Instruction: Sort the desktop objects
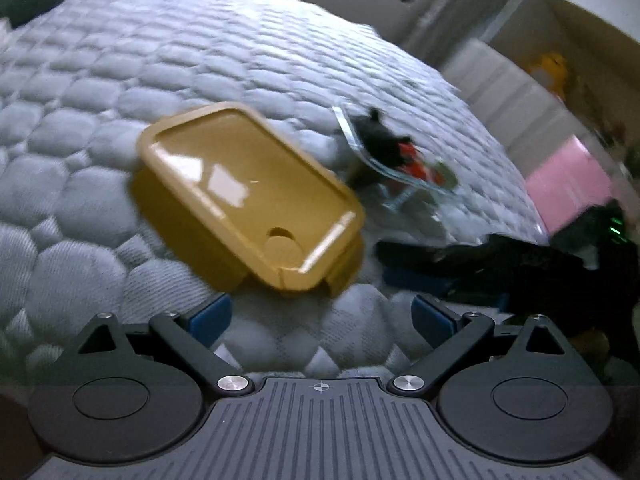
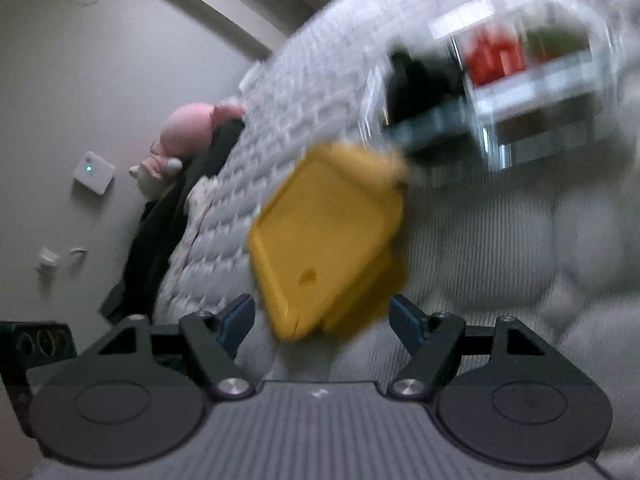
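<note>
**Desk:** What do your jaws show?

**Operator:** My left gripper [image 1: 322,314] stands released, nothing between its blue pads. My right gripper [image 2: 322,318] is spread too, the near corner of the mustard-yellow rectangular plastic lidded box [image 1: 248,196] between its pads but not pinched. The box sits on the grey quilted mattress [image 1: 120,92], just beyond both jaws.

**Desk:** And farther out?

**Operator:** Far right of the box, a clear plastic organiser tray [image 1: 396,168] holds black and red items, blurred. A pink plush toy [image 2: 192,128] lies at the far edge.

**Desk:** Your advice?

**Operator:** I'd slow down, square the jaws across the box's short sides, then close firmly before lifting.
</note>
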